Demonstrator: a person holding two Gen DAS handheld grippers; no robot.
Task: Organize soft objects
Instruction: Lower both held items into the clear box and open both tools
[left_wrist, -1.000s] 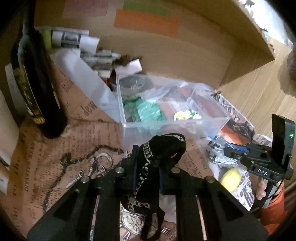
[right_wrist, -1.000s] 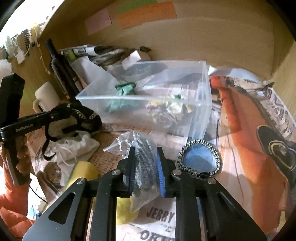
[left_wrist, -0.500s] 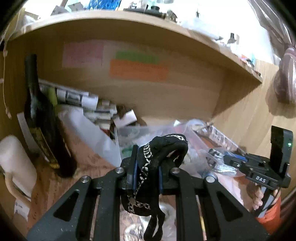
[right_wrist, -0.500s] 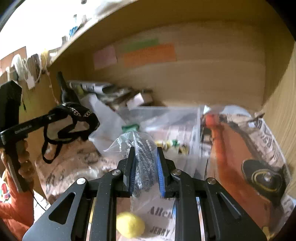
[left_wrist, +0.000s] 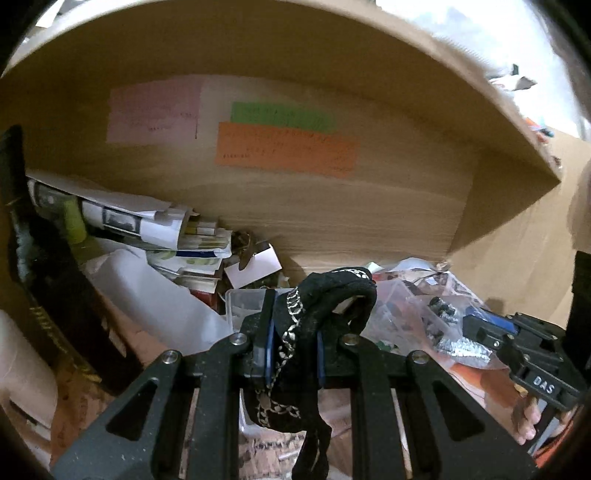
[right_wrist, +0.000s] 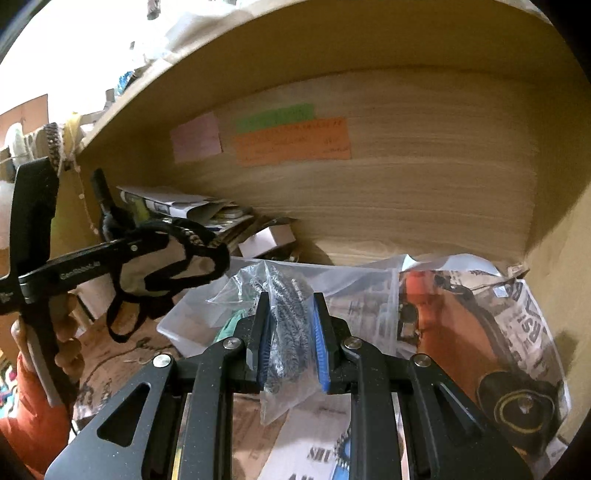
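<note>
My left gripper (left_wrist: 291, 343) is shut on a black fabric piece with a silver chain pattern (left_wrist: 317, 295), which hangs from the jaws; it also shows in the right wrist view (right_wrist: 184, 254), held above the desk. My right gripper (right_wrist: 290, 332) is shut on a clear plastic bag of dark fuzzy material (right_wrist: 284, 295), also seen in the left wrist view (left_wrist: 443, 325). Both are held up in front of a clear plastic bin (right_wrist: 192, 317), whose rim shows behind the left jaws (left_wrist: 240, 295).
A dark bottle (left_wrist: 44, 280) stands at the left. Rolled newspapers and a stack of paper (left_wrist: 147, 225) lie at the back by the wooden wall. Printed newspaper (right_wrist: 480, 314) covers the desk on the right. A shelf board (left_wrist: 332, 55) overhangs.
Both grippers have risen and tilted up with their loads, so the views now show more back wall and shelf, less of the desk and bin.
</note>
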